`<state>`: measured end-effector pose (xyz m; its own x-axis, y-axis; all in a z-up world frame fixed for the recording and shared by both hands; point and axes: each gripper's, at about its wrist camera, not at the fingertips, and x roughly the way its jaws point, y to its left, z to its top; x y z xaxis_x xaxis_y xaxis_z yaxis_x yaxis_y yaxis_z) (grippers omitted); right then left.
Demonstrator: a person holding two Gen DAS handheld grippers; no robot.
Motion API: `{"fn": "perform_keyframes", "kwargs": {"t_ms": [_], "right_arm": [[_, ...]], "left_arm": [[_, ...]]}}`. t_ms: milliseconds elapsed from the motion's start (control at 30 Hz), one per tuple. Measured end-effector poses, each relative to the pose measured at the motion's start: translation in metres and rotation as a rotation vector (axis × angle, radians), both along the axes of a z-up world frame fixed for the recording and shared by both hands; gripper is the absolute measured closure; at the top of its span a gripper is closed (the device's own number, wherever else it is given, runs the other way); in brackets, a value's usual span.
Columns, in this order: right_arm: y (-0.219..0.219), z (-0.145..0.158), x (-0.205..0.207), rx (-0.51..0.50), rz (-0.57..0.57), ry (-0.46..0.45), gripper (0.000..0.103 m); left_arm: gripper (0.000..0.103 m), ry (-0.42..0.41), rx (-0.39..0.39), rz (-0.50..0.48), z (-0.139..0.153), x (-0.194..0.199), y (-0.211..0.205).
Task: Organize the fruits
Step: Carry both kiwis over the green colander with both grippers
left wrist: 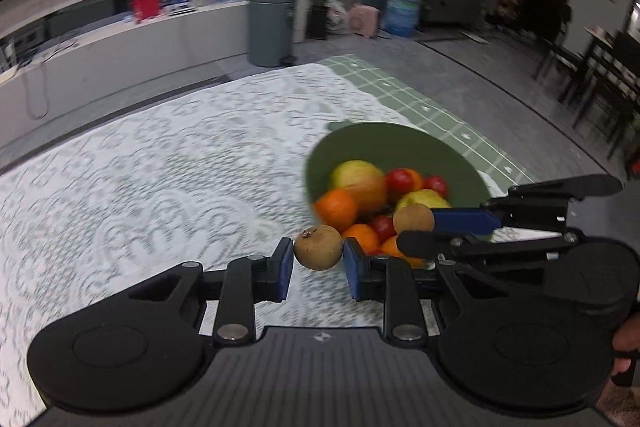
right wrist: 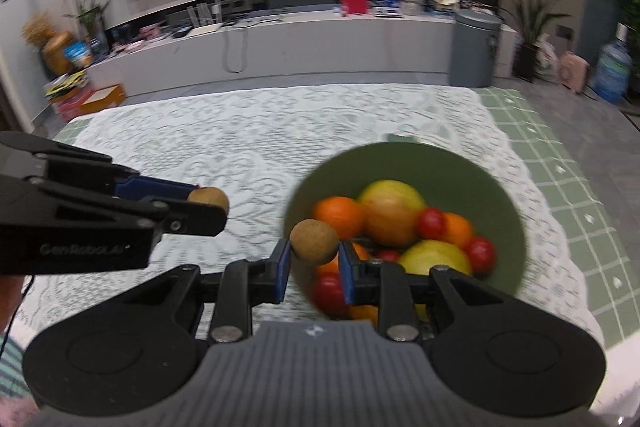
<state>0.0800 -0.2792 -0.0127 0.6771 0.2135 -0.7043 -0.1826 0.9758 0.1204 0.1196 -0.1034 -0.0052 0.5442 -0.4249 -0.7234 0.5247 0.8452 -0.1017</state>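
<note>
My left gripper [left wrist: 319,261] is shut on a small round brown fruit [left wrist: 319,247], held above the lace cloth just left of the green bowl [left wrist: 400,143]. My right gripper [right wrist: 314,263] is shut on a second brown fruit [right wrist: 314,241], held over the near-left rim of the bowl [right wrist: 420,163]. The bowl holds oranges [right wrist: 338,213], small red fruits [right wrist: 431,221] and yellow-green fruits [right wrist: 390,199]. Each gripper shows in the other's view: the right gripper [left wrist: 416,230] with its fruit [left wrist: 413,219], and the left gripper [right wrist: 208,210] with its fruit [right wrist: 209,198].
A white lace cloth [left wrist: 160,167] covers the table over a green checked cloth [right wrist: 560,155]. Beyond the table stand a grey bin [left wrist: 271,27], a long low cabinet [right wrist: 280,47], a water bottle [left wrist: 403,9] and dark chairs [left wrist: 592,75] on the right.
</note>
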Motion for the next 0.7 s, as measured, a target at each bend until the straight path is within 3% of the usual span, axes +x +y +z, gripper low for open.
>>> {"fn": "perform_keyframes", "kwargs": {"t_ms": [300,467,700], "right_arm": [[-0.052,-0.008,0.012,-0.029,-0.105,0.013,0.081],[-0.070,-0.015,0.030,-0.051,-0.109,0.020,0.081],[-0.077,-0.028,0.059,-0.070,-0.088,0.041,0.081]], "left_arm": [[0.073,0.012,0.025,-0.124,-0.007,0.021,-0.051],[0.073,0.068,0.011,-0.136,-0.020,0.041,-0.069],[0.073,0.096,0.053,-0.146,-0.035,0.061,-0.086]]}}
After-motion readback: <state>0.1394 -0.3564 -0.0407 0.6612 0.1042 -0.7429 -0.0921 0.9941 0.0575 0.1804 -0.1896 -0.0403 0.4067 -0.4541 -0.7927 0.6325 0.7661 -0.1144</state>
